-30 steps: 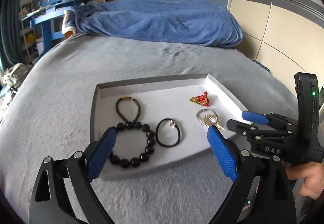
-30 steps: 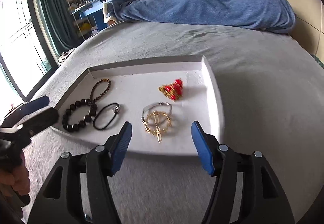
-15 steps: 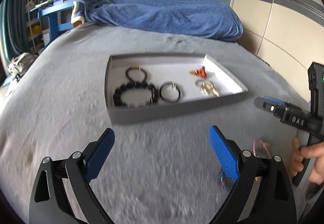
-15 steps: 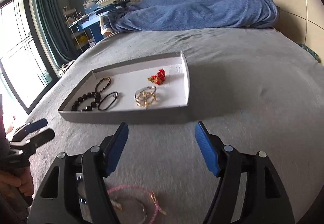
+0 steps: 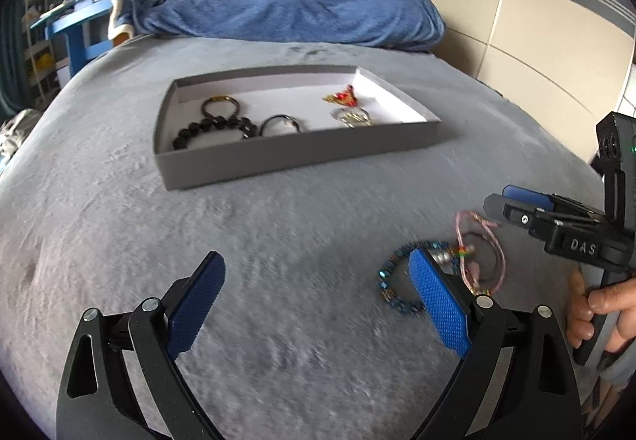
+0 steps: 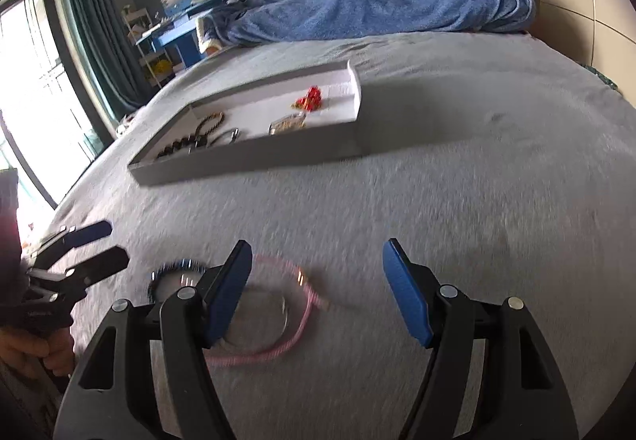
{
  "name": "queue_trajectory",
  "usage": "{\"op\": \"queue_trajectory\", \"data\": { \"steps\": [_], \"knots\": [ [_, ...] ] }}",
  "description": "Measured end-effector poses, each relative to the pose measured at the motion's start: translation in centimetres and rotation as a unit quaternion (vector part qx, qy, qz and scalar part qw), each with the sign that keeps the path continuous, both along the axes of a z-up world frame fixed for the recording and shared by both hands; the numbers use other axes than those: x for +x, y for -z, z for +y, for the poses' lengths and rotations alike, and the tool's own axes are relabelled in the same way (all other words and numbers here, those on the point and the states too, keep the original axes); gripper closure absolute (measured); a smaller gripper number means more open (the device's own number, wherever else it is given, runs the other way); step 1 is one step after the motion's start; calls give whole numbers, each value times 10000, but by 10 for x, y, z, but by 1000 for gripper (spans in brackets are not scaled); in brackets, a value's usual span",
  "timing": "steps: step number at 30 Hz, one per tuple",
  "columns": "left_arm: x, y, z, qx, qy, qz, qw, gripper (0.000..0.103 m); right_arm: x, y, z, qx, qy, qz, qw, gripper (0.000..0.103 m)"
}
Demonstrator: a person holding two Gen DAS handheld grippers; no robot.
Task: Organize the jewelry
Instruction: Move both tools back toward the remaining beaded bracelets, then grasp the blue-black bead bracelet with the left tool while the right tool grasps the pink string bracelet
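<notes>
Both tools hang spread and empty above the bed [image 5: 119, 225], near its front edge. The right gripper [image 6: 318, 293] hovers over a pink cord bracelet [image 6: 278, 344], which lies just beside a blue beaded bracelet [image 5: 391, 281]; the two look close enough to overlap. The tray [image 5: 278, 157] with the sorted pieces sits well apart, toward the bed's far end. The risk is a pinch that catches both loose pieces, or thin cord slipping from the pads on the soft cover. The left gripper [image 5: 314, 305] could snag the beads.
</notes>
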State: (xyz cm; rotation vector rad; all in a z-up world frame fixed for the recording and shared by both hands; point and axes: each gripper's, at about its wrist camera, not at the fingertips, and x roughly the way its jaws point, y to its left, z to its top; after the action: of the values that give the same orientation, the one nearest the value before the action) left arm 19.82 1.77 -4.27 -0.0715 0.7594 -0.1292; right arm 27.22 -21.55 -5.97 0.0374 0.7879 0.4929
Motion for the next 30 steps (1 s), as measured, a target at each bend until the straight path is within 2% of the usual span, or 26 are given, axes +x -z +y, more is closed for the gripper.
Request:
{"op": "queue_trajectory", "data": {
  "steps": [3,5,7,9,15,23,28,30],
  "knots": [
    [-2,3,-9,113,106,51,9999,10,-13,4,2,-111,-28,24,9999,35],
    [-1,6,-12,196,119,95,9997,10,-16,5,4,-196,-44,27,9998,40],
    [-1,7,-14,227,127,115,9996,10,-16,6,4,-236,-12,42,9997,51],
    [-1,9,-14,247,96,157,9995,10,-15,8,4,-256,25,84,9996,58],
    [-2,11,-13,248,87,208,9994,10,-12,12,6,-367,58,168,9992,70],
    [0,13,-22,452,207,259,9984,10,-8,16,14,-613,91,155,9980,75],
    [2,16,-27,538,310,313,9976,10,-8,15,15,-587,28,130,9982,85],
    [4,19,-31,581,408,390,9967,14,-9,14,14,-503,-2,106,9987,87]
  ]
}}
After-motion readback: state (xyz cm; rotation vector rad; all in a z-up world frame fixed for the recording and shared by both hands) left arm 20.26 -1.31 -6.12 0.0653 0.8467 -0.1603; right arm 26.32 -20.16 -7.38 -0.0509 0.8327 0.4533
